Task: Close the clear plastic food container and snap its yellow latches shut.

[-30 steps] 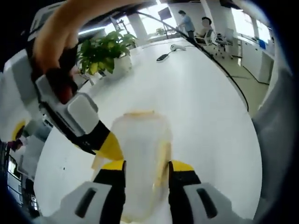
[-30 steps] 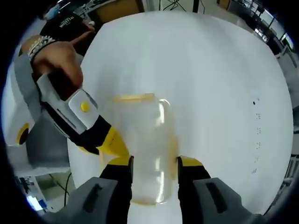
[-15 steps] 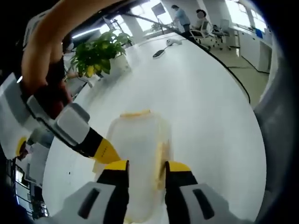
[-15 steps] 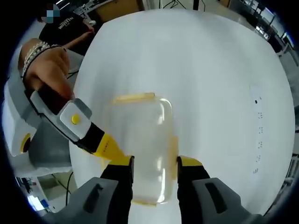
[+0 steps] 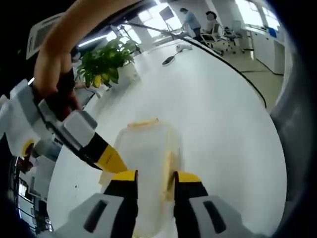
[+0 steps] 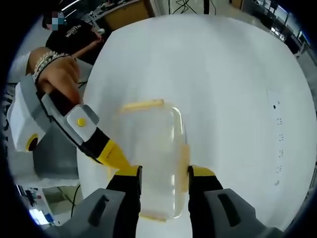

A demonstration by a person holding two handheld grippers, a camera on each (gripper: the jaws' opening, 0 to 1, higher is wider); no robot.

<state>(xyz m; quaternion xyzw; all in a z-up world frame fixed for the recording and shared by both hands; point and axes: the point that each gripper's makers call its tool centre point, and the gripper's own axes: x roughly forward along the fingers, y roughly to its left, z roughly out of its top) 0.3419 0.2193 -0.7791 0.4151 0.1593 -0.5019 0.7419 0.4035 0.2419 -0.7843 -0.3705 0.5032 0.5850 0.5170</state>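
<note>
On a white round table (image 6: 233, 84), a clear plastic food container (image 6: 151, 158) is shown lying flat with its lid seated, its long axis running straight away from each camera along the jaws. In the right gripper view the right gripper (image 6: 163, 173) is seen straddling the near end of the container, its yellow-tipped jaws parted with one on each long side; whether the tips are pressing the walls cannot be told. A yellow latch (image 6: 184, 161) lies along the right long side just ahead of the right-hand jaw, and a second yellow latch (image 6: 142, 104) lies across the far short end. The left gripper (image 6: 113, 156) enters from the left, its tip resting at the left long edge of the container; its jaw state cannot be told there.

In the left gripper view the same arrangement is repeated from the opposite end: the left gripper (image 5: 148, 177) is held astride the container (image 5: 147, 148), jaws apart and narrowly spaced, with a side latch (image 5: 168, 166) just beside the right-hand jaw and the end latch (image 5: 142, 122) beyond. The right gripper (image 5: 110, 159) comes in from the left. A potted plant (image 5: 106, 62) stands well apart at the far table edge.

The side latches are judged nearest the jaw tips, so an inward press across the short axis is what the coming move would turn on.
</note>
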